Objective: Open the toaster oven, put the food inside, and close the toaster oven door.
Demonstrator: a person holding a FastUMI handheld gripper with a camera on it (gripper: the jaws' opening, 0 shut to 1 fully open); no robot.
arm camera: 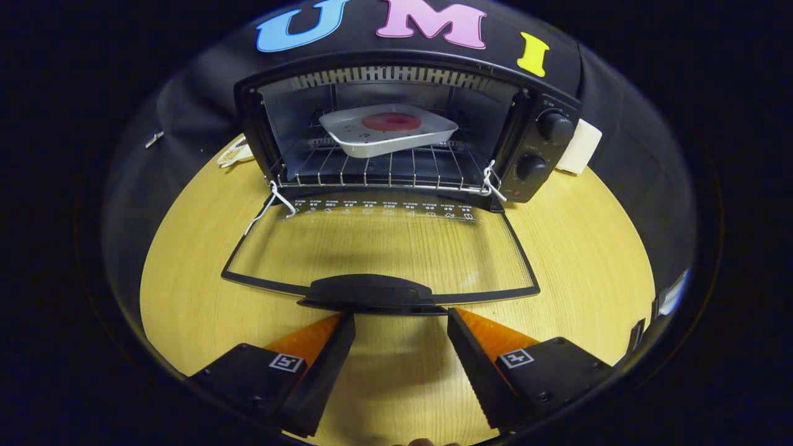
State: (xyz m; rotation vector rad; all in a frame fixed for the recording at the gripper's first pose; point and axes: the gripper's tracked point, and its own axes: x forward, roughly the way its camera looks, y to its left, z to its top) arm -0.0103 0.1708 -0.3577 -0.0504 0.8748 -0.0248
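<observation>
Gripper view: tongs (401,322) spread, holding nothing, just short of the door handle (370,291). Toaster oven (396,133) open on the surface (576,235); tray (387,130) with food (391,121) on its rack.

A tray (389,129) sits on the rack (378,168) inside the toaster oven (533,155), its door (378,254) lying open in front.

Row of small white symbols printed along glass of oven door (381,248), perhaps cooking icons; too small to read. Square black-and-white markers on gripper (401,319), fingers apart.
</observation>
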